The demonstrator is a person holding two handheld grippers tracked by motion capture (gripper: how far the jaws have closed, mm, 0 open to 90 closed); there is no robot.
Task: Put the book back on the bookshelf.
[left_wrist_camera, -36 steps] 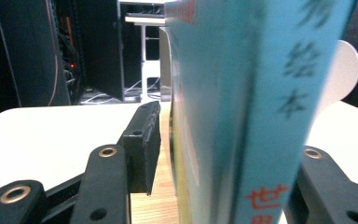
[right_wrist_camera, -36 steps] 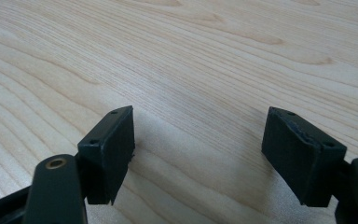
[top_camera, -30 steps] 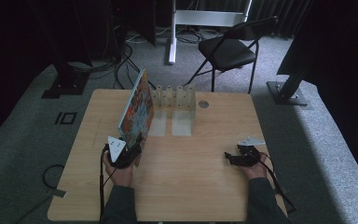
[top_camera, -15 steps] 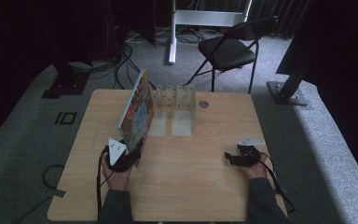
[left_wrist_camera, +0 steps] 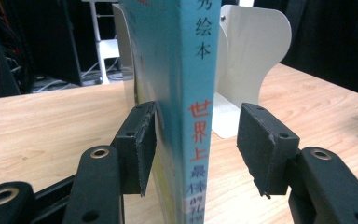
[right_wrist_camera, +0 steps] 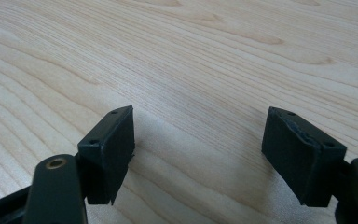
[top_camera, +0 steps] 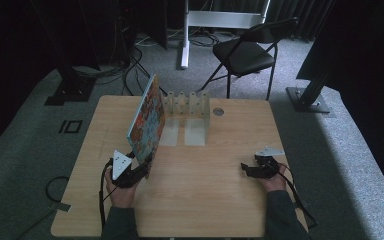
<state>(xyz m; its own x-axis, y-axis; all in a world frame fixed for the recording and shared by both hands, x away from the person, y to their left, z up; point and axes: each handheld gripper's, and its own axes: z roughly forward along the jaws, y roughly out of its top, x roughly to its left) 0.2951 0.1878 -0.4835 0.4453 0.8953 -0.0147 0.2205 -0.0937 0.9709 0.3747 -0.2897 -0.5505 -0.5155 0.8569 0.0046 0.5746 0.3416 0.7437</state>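
**Two claws at a wooden table, one astride a book**

Two matte black claws sit nearest, each in a hand at the near edge of the pale, wood-grained table [top_camera: 220, 200]. The right gripper [right_wrist_camera: 198, 154] rests low over bare wood, jaws spread and empty. The left gripper [left_wrist_camera: 196, 144] straddles the book [left_wrist_camera: 186, 93], a thin, glossy hardback with a blue spine: one pad touches its cover, the other stands clear, so it is released. The book stands tilted against a white metal bookend rack [top_camera: 190, 107] with rounded plates, farther back.
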